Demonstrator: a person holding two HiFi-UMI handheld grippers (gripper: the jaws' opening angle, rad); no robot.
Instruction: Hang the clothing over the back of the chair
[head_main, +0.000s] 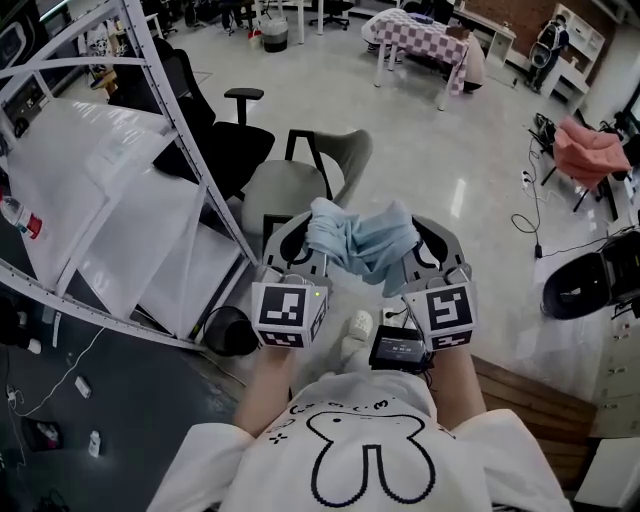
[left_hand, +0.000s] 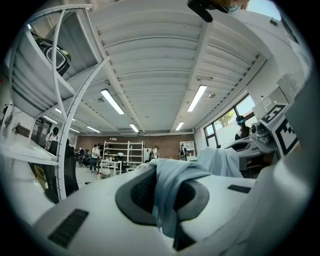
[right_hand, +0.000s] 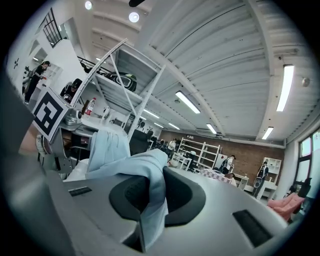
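Observation:
A light blue piece of clothing (head_main: 362, 240) hangs bunched between my two grippers, held up in front of the person. My left gripper (head_main: 303, 236) is shut on its left part, and the cloth (left_hand: 170, 190) runs down between the dark pads. My right gripper (head_main: 424, 243) is shut on the right part, with a fold of the cloth (right_hand: 152, 190) pinched between its pads. The grey-green chair (head_main: 303, 178) stands just beyond the clothing, its back (head_main: 345, 155) on the far side. Both grippers point level.
A metal rack (head_main: 120, 190) with white sheets stands close on the left. A black office chair (head_main: 215, 130) is beside the grey-green one. A checked table (head_main: 425, 40) stands far back. At the right are a pink-draped chair (head_main: 590, 150) and a floor cable (head_main: 530, 215).

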